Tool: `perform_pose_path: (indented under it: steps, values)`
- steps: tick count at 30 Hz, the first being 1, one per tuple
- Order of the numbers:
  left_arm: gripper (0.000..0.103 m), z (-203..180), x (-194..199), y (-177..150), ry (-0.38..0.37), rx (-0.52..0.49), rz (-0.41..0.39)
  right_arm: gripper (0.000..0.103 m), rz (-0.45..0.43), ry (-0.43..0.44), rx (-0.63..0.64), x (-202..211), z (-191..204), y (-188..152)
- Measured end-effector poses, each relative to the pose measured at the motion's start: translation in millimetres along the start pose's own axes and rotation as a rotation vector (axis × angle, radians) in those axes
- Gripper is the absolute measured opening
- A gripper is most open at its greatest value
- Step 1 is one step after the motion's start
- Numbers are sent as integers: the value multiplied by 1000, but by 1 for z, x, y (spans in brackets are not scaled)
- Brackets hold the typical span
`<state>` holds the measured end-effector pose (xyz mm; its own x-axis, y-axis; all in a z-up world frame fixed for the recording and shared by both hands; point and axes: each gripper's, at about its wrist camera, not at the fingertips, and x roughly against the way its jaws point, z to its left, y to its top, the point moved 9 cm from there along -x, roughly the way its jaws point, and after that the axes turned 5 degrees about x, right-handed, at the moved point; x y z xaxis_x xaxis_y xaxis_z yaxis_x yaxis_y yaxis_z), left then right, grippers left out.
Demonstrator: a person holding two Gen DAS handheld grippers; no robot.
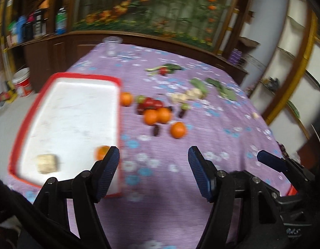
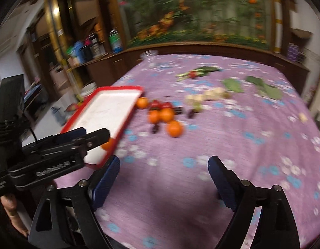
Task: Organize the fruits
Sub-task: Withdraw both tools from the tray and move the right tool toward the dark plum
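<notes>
Both your left gripper (image 1: 153,155) and right gripper (image 2: 164,166) stood spread and empty. One orange (image 1: 101,151) and a pale block (image 1: 47,163) lay in the tray (image 1: 31,112); the fruit pile (image 1: 157,112) waited right of it. Next: reach far for an orange.

A purple flowered cloth (image 1: 201,128) covers the table, and both claws hang above its bare near part. Ahead and to the left of the left claw (image 1: 153,161) lies a red-rimmed white tray (image 1: 20,124), holding a pale block (image 1: 46,163) and an orange (image 1: 101,151) near its closer end. Straight beyond the claws sits a loose cluster of oranges (image 1: 157,115), red fruit (image 1: 150,102) and dark small pieces (image 1: 156,130); farther off are pale chunks (image 1: 186,95), green leaves (image 1: 220,87) and, at the far edge, a clear plastic cup (image 1: 112,46).
</notes>
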<state>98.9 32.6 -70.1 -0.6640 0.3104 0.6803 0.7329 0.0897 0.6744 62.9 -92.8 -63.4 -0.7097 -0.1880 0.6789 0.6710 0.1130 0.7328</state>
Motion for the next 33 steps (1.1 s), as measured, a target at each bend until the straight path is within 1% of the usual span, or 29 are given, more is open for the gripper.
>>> perform_pose_path:
  steps: [2,4,8,10,17,25,33]
  values:
    - [68,-15,-3,-3,-4,-37,2,88,-3,-44,-5,8,-17,-8]
    - [68,-27,-7,-7,-9,-68,11,88,14,-87,-7,14,-32,-19]
    - [68,-49,-10,-17,-61,-107,38,88,40,-124,-21,21,-49,-34]
    - [68,-56,-8,-19,-75,-125,40,88,52,-144,-34,23,-56,-40]
    - [68,-64,-7,-24,-93,-131,57,87,87,-143,-73,21,-66,-57]
    - [68,-59,-4,-24,-44,-121,36,87,66,-129,-75,27,-67,-56]
    - [68,-61,-5,-28,-22,-132,38,86,58,-119,-73,34,-74,-55]
